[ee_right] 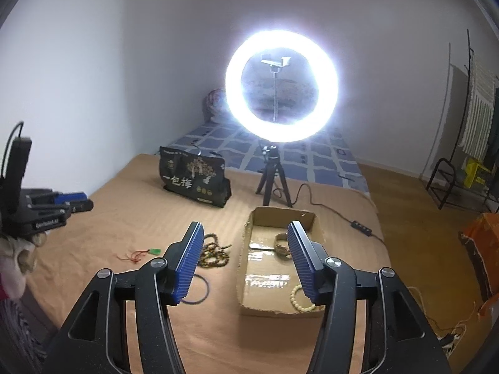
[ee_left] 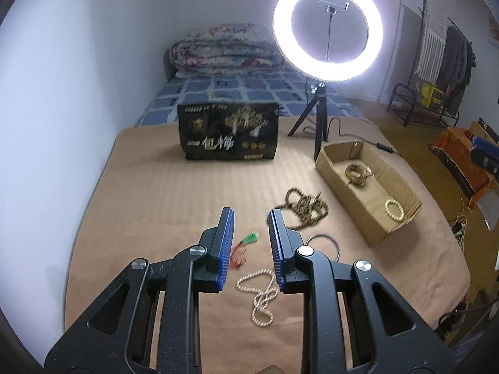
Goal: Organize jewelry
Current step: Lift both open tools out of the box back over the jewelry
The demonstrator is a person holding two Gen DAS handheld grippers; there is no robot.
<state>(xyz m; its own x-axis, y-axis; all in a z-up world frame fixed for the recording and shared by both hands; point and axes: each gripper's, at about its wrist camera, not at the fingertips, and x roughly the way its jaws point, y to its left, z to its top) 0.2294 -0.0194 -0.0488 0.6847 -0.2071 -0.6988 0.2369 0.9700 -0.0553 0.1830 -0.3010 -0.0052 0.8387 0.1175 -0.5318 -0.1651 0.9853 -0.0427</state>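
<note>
On the tan blanket lie a green pendant on a red cord (ee_left: 249, 239), a white bead necklace (ee_left: 260, 296), a brown bead necklace (ee_left: 307, 210) and a thin dark ring bangle (ee_left: 324, 243). My left gripper (ee_left: 251, 215) is open and empty above the pendant. A cardboard box (ee_left: 389, 224) to the right holds a gold bangle (ee_left: 358, 173) and a cream bead bracelet (ee_left: 394, 208). My right gripper (ee_right: 244, 229) is open and empty over the box (ee_right: 249, 246); the left gripper (ee_right: 67, 202) shows at the far left. The pendant (ee_right: 154, 251) and brown beads (ee_right: 213, 254) show there too.
A lit ring light (ee_left: 327, 28) on a small tripod (ee_left: 315, 124) stands behind the box, its cable (ee_right: 343, 215) trailing right. A black printed bag (ee_left: 227, 131) stands at the back. A folded quilt (ee_left: 224, 50) lies by the wall. Clothes rack (ee_left: 436, 62) at far right.
</note>
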